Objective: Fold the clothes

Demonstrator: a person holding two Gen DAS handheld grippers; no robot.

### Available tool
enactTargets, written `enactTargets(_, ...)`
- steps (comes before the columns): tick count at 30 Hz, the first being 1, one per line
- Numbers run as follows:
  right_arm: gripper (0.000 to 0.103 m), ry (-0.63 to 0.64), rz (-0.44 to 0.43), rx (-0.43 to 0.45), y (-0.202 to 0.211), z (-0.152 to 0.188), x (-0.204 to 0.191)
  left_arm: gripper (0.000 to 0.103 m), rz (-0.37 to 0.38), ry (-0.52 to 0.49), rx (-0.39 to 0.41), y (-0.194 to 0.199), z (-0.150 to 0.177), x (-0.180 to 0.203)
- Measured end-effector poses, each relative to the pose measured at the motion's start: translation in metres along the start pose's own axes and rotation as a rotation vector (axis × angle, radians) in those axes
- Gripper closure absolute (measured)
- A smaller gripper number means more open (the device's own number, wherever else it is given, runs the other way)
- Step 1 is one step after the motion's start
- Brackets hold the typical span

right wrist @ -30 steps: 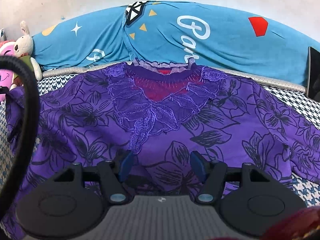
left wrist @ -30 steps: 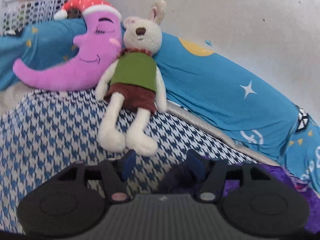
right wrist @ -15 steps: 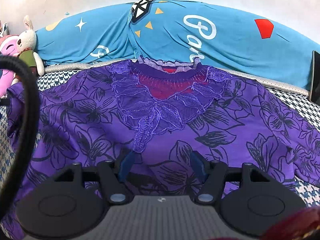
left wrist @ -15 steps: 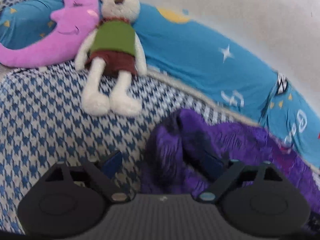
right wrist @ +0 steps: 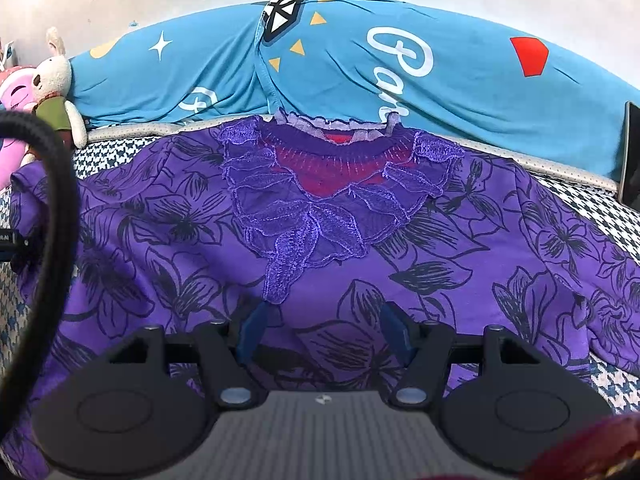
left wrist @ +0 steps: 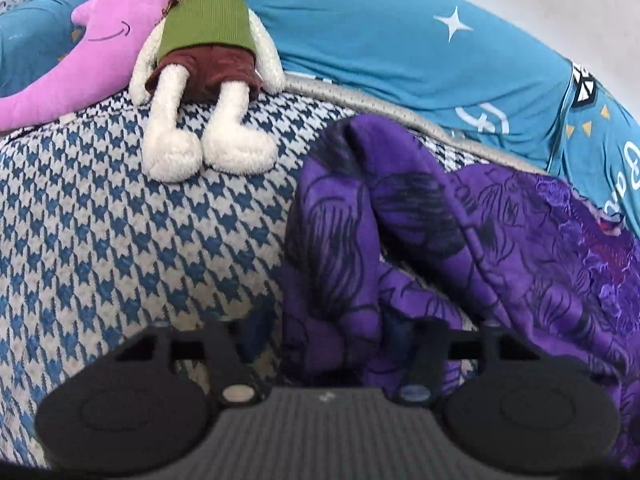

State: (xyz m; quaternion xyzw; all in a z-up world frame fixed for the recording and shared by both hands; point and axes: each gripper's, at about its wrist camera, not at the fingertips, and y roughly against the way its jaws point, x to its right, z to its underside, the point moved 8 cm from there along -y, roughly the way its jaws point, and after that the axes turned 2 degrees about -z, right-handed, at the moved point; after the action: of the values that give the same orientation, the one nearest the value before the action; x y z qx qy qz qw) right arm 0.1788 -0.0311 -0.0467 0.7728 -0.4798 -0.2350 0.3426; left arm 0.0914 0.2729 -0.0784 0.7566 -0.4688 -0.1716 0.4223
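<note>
Left wrist: left tongs (left wrist: 324, 340) spread wide, straddling bunched sleeve (left wrist: 352, 216) of purple blouse on houndstooth bed (left wrist: 100, 216), not pinching yet.

Right wrist: right tongs (right wrist: 326, 334) wide, hovering over purple blouse (right wrist: 320, 264) lying flat. Likely starting sleeve fold; next, pinching fabric.

My left claw (left wrist: 324, 344) is half hidden: the blouse (left wrist: 460, 248) lies over its right finger, and the left finger (left wrist: 250, 338) is blurred, so I cannot tell if it pinches the cloth. At 12 o'clock the edge cuts the rabbit (left wrist: 208, 52) at its head. At 10 o'clock the pink moon (left wrist: 96, 48) loses its tip. In my right view a black cable (right wrist: 60, 216) at 9 o'clock covers the sleeve there. At 3 o'clock a dark flat thing (right wrist: 632, 152) is cut off; I cannot tell what it is.
</note>
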Motion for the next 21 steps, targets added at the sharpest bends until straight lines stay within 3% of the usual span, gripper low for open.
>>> enactTargets(4,0.040,0.003,0.003,-0.002,-0.001,0.000,0.000,0.079,-0.031,-0.021,0.032,0.004,-0.003,0.001)
enactTargets(6,0.040,0.003,0.004,-0.003,-0.002,0.001,0.000,0.087,-0.085,-0.046,0.078,0.010,-0.008,0.000)
enactTargets(12,0.040,0.003,0.004,-0.004,-0.003,0.001,0.000,0.088,-0.459,-0.217,0.359,0.047,-0.039,-0.012)
enactTargets(14,0.040,0.005,0.003,-0.005,-0.004,0.001,0.000,0.088,-0.551,-0.248,0.428,0.062,-0.046,-0.015)
enactTargets(21,0.040,0.007,0.002,-0.006,-0.006,0.001,-0.001,0.074,-0.700,-0.292,0.403,0.059,-0.042,-0.032)
